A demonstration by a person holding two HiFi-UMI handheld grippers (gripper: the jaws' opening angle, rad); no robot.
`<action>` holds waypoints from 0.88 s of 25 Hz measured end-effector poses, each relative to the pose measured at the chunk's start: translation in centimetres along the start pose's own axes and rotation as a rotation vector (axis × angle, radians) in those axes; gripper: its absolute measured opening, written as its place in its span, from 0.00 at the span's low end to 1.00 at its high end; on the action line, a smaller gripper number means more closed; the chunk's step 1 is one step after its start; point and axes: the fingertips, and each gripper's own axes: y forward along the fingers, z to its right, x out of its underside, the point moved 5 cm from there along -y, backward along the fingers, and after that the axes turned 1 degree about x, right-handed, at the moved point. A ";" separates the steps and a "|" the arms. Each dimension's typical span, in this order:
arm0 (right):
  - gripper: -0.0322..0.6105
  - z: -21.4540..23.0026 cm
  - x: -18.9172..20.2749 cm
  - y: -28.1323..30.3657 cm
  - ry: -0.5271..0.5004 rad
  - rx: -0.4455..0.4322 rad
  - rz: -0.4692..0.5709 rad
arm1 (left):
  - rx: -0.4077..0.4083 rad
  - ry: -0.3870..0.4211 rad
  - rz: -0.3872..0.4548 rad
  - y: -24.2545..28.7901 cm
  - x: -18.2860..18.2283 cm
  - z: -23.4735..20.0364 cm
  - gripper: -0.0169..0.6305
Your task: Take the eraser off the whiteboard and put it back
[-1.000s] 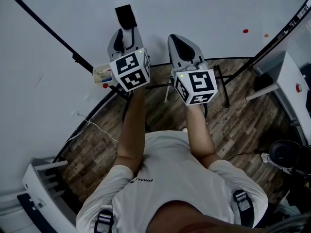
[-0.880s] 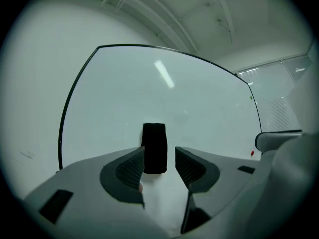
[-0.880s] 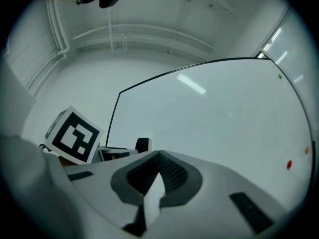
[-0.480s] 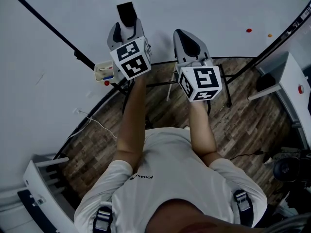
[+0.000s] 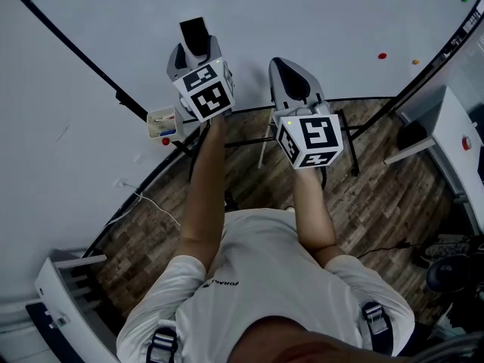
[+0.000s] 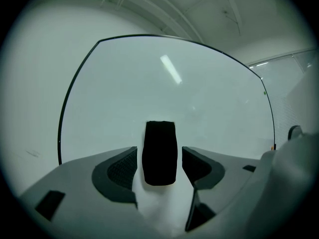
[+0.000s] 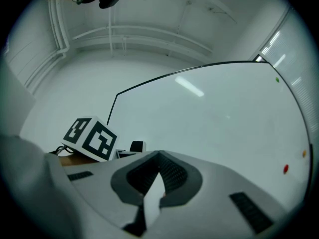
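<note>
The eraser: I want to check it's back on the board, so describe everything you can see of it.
The eraser is a small plain black block, taller than wide, with rounded corners and a matte look. It stands upright, apparently stuck flat on the white whiteboard. It lies between the jaws of the left gripper, which have just been opening; a gap shows on each side, so neither pad touches it. Only the board seems to hold it.
</note>
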 end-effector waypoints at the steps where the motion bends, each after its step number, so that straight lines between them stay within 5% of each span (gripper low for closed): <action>1: 0.07 0.0 0.0 0.0 0.001 0.000 0.000 | -0.001 0.000 -0.003 0.2 0.0 0.1 0.44; 12: 0.07 0.2 0.2 -0.5 0.012 0.002 -0.001 | -0.061 0.017 -0.026 1.9 0.0 0.0 0.44; 22: 0.07 0.4 0.5 -0.5 0.020 0.008 -0.006 | -0.035 0.040 -0.036 2.8 0.1 -0.1 0.42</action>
